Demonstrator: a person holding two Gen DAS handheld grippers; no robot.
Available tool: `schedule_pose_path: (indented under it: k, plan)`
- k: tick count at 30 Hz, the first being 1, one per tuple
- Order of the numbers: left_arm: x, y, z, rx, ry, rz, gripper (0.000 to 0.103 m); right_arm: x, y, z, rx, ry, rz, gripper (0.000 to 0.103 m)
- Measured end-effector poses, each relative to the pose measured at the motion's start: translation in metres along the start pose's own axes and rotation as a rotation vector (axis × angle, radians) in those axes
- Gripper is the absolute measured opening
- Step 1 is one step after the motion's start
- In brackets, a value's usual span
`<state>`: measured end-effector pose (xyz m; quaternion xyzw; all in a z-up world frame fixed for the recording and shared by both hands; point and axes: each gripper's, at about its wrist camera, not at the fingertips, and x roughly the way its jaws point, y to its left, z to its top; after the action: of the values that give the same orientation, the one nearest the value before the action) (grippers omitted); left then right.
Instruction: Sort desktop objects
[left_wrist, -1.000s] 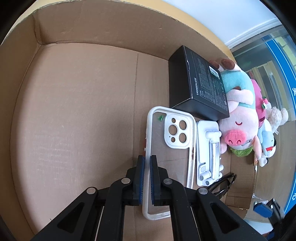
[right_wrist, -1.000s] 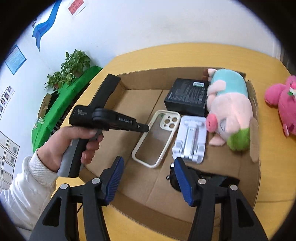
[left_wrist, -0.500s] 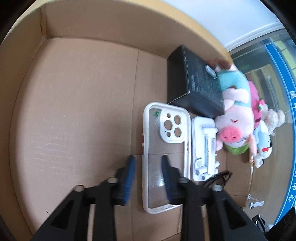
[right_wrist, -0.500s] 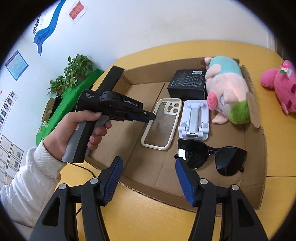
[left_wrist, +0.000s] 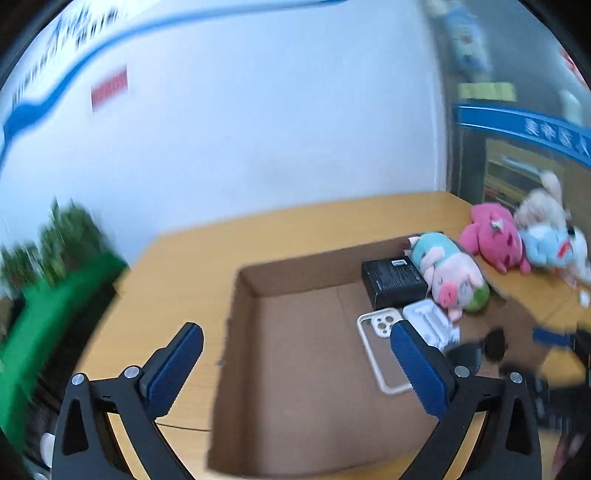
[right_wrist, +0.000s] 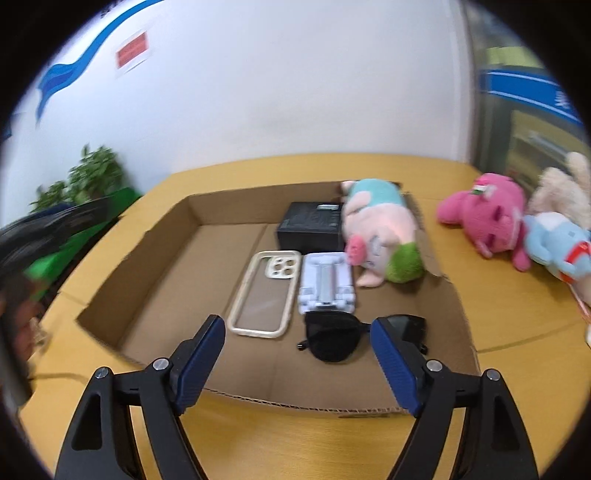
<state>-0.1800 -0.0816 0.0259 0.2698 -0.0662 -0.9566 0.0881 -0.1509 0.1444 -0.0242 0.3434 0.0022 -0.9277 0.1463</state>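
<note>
Presently both grippers, left (left_wrist: 295, 363) and right (right_wrist: 297, 356), are opening with nothing between the jaws; the next pick should approach the pink toy (right_wrist: 487, 210) squarely, clear of the box (right_wrist: 147, 240).

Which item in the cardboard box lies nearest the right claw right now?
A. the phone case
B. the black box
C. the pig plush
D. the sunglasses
D: in the right wrist view the sunglasses lie at the box's near edge, just ahead of the right claw, with the phone case farther in and the black box and pig plush toward the far wall.
</note>
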Motion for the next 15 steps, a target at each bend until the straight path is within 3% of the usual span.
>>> schedule_pose_path:
  k: [4,10,15]
  plan:
    - [-0.009,-0.006,-0.035,0.02,-0.045,0.044,0.103,0.002,0.007,-0.008,-0.007,-0.039,-0.051,0.084]
    - [0.038,-0.001,-0.083,-0.142,-0.001,0.012,0.103,0.023,0.012,-0.027,-0.029,-0.097,-0.043,0.085]
    - [0.068,-0.018,-0.11,-0.111,0.023,0.022,0.103,0.041,0.006,-0.039,-0.037,-0.102,-0.057,0.085]
